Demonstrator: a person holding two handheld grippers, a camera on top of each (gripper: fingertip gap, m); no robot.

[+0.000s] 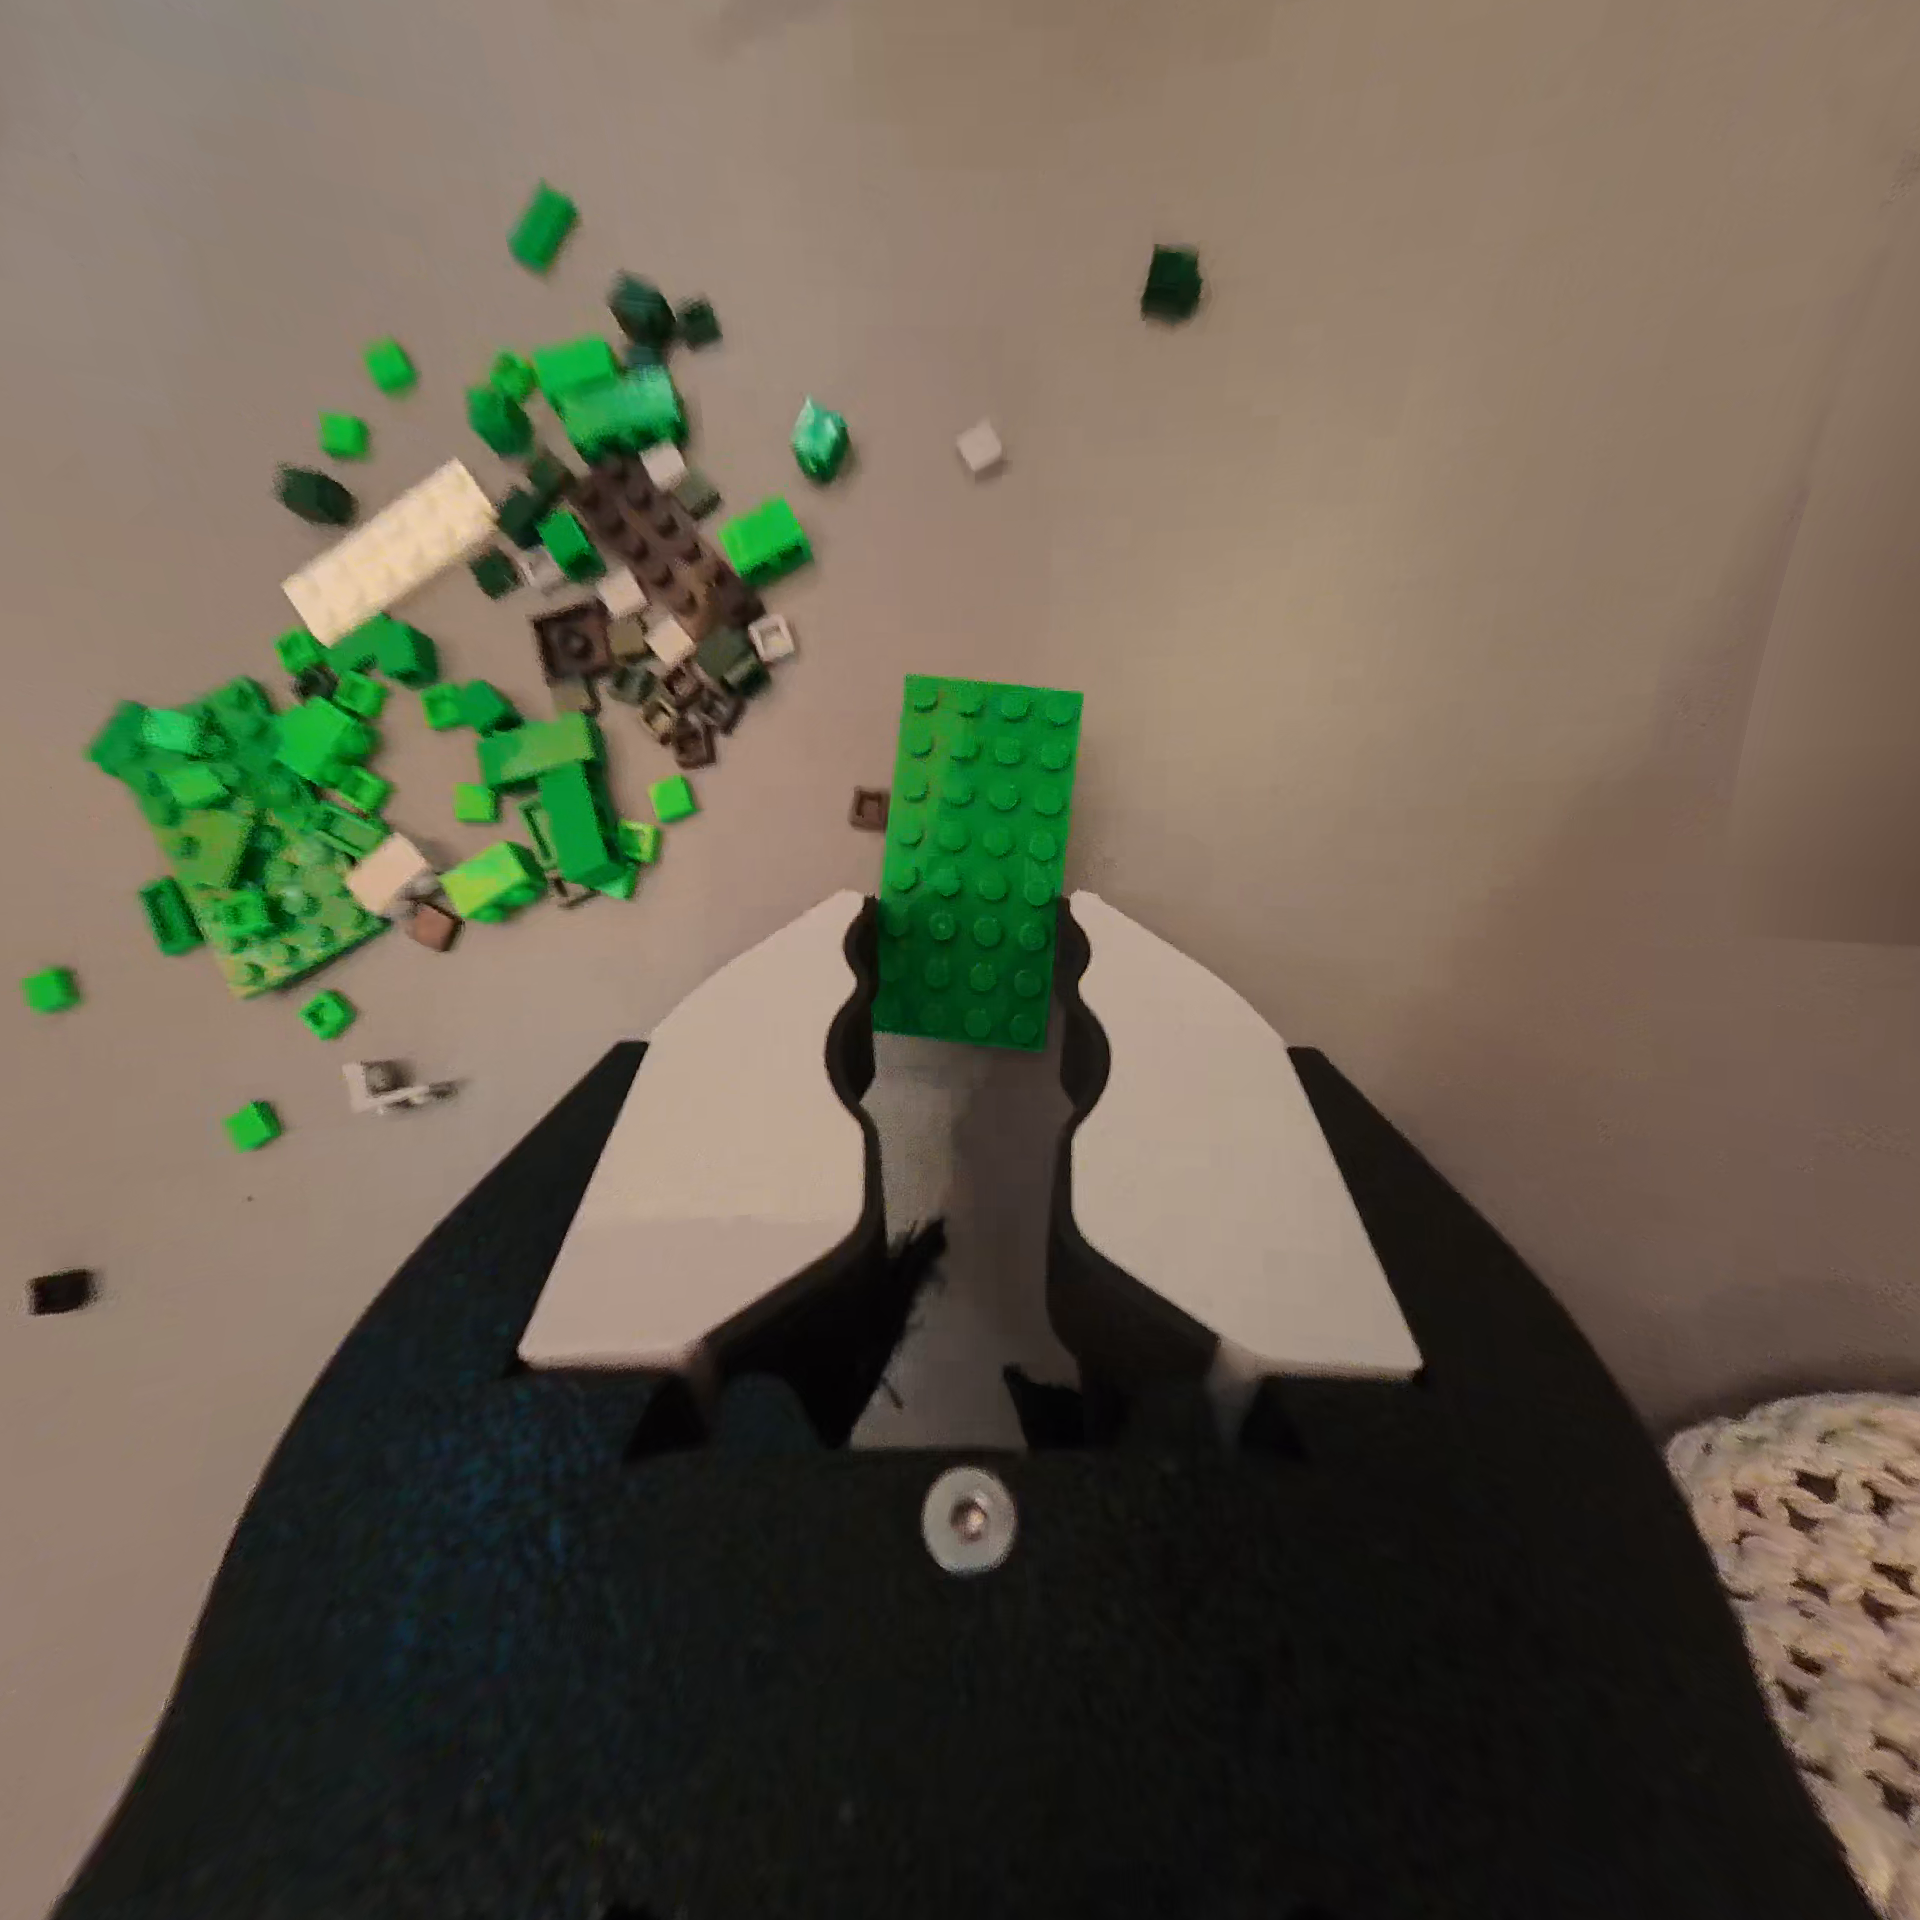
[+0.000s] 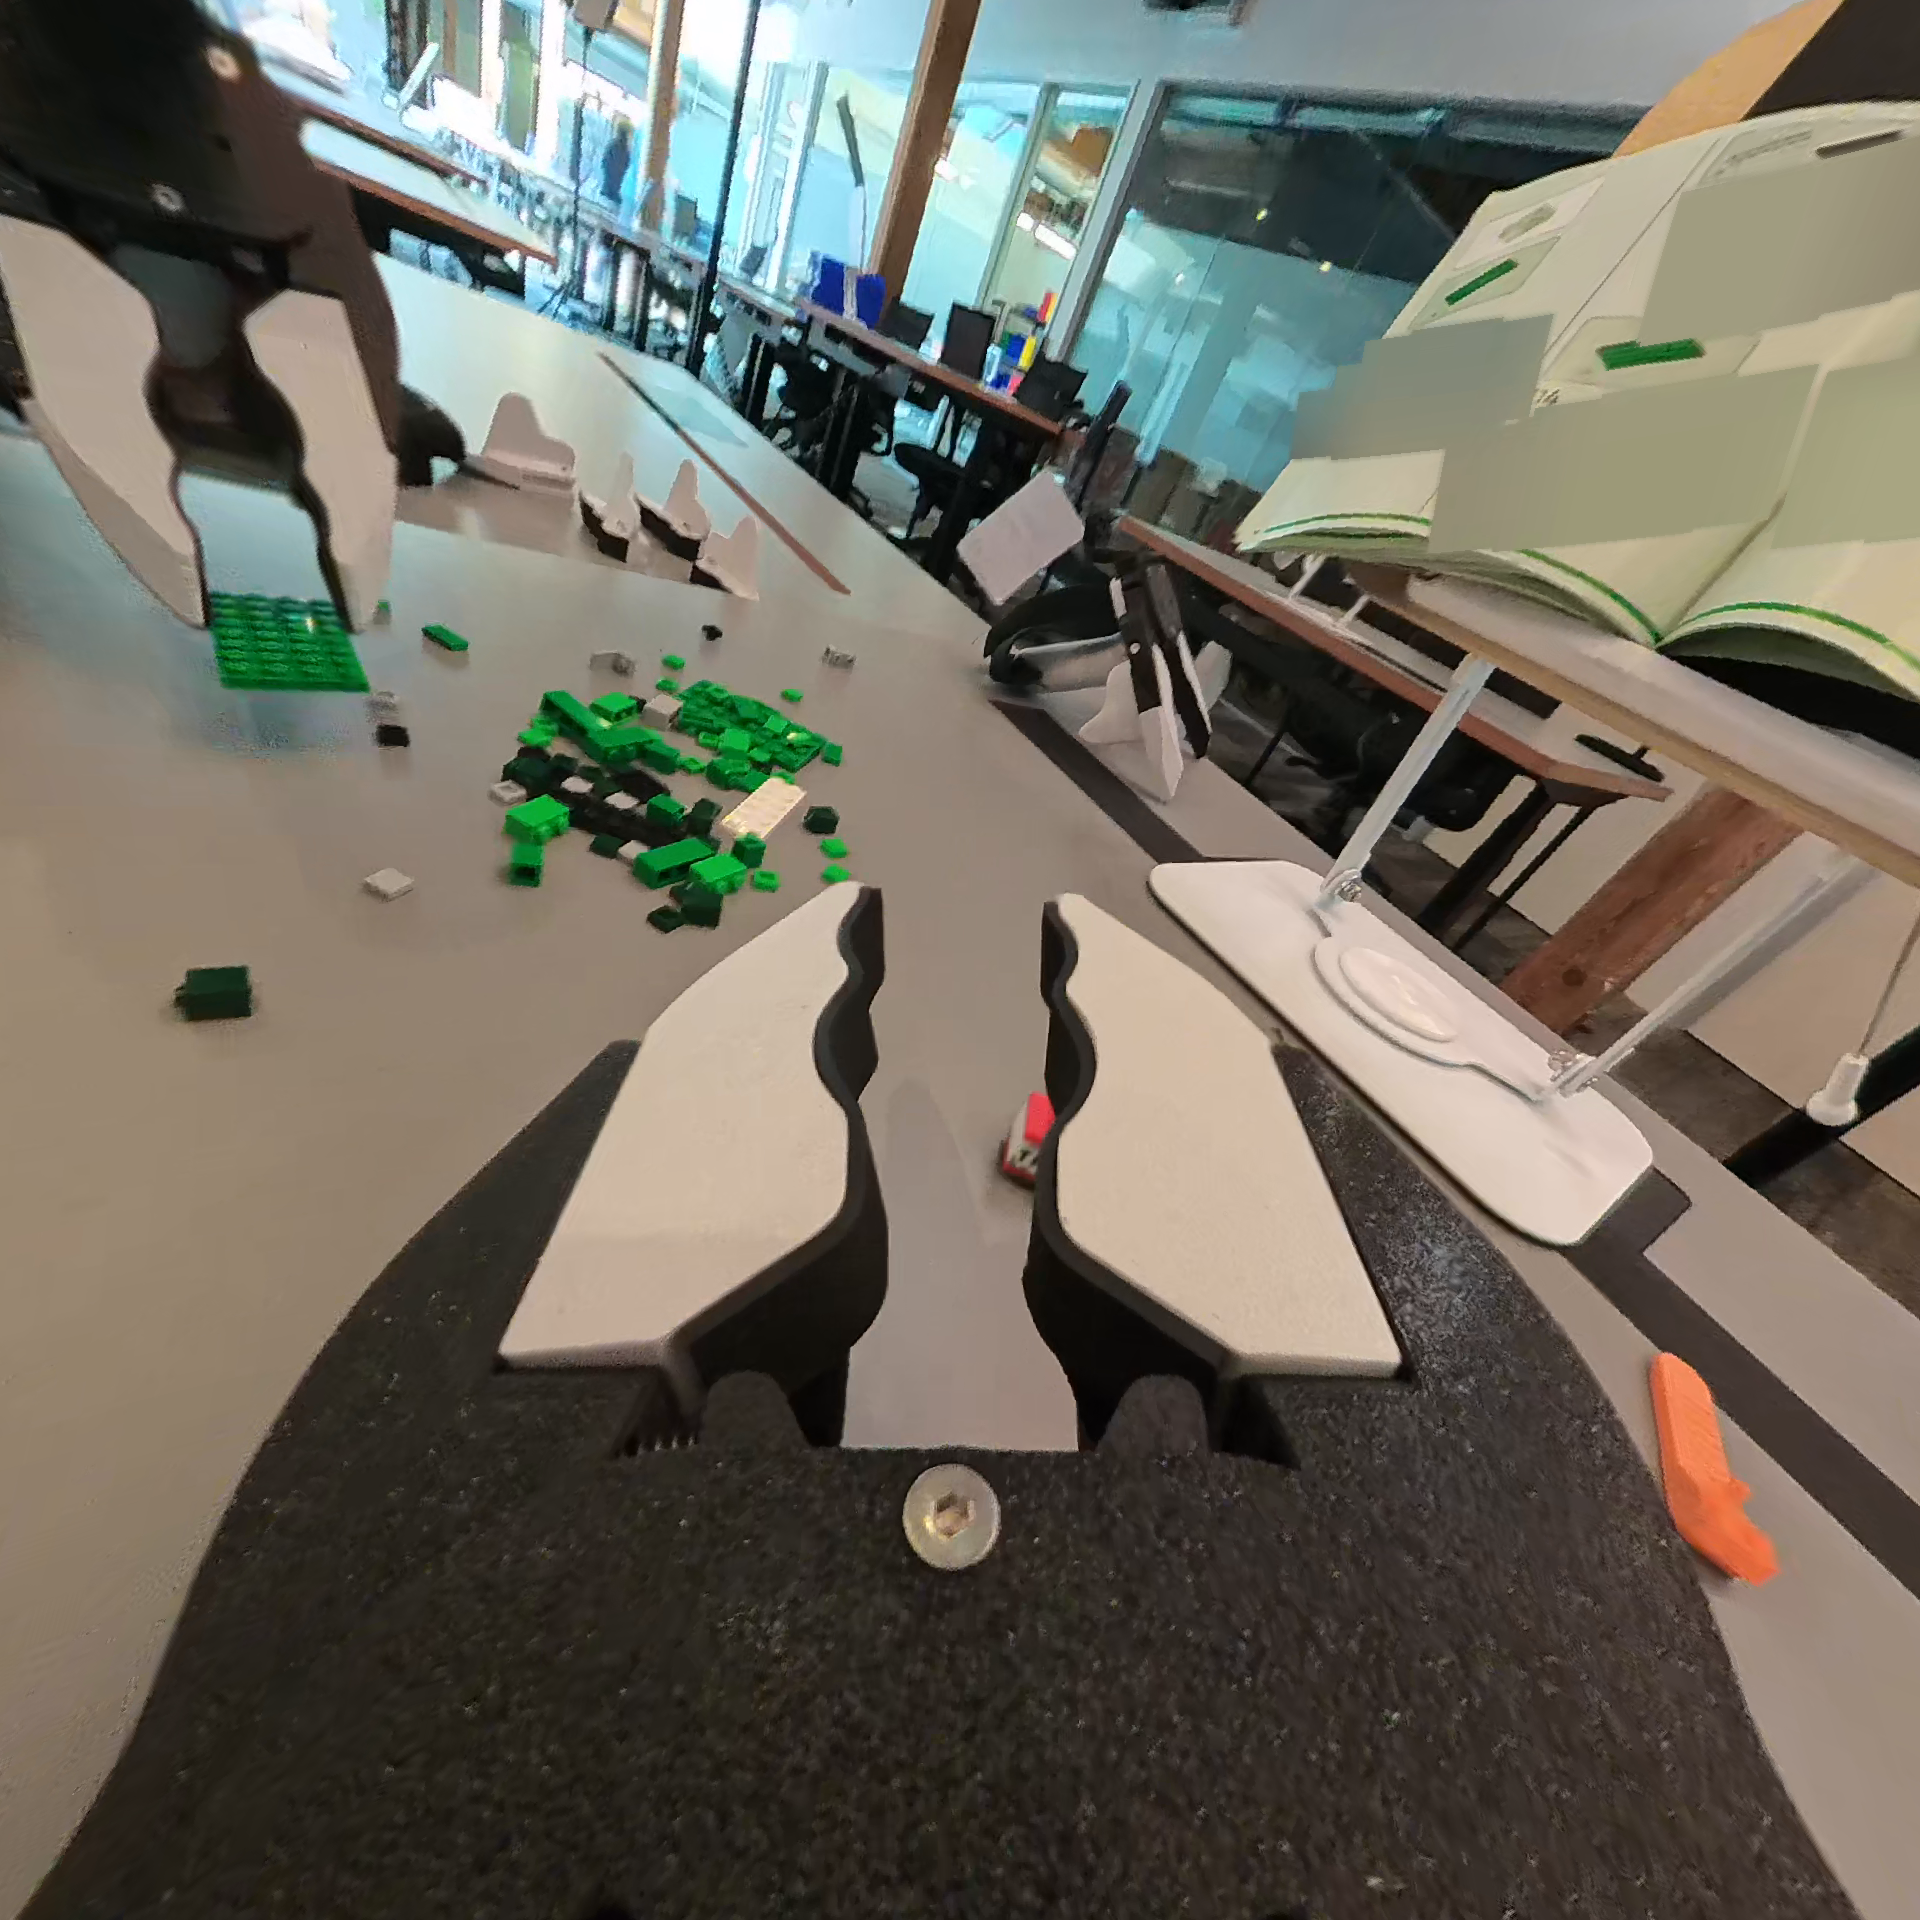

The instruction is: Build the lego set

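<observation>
Your left gripper (image 1: 971, 914), jaws clamped on the green plate (image 1: 977, 862), keeps it level clear of the brick pile (image 1: 436, 686) at ten o'clock; your right gripper (image 2: 961, 920) waits with jaws apart, empty.

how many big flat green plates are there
2: one green plate gripped in the left gripper, a second green plate half buried at the near-left edge of the pile. More may hide underneath.

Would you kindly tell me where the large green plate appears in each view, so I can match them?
Left wrist view: green plate at centre, held between the left gripper fingers.
Right wrist view: green plate upper left, under the left gripper.
Shared landmark: the brick pile.
</observation>
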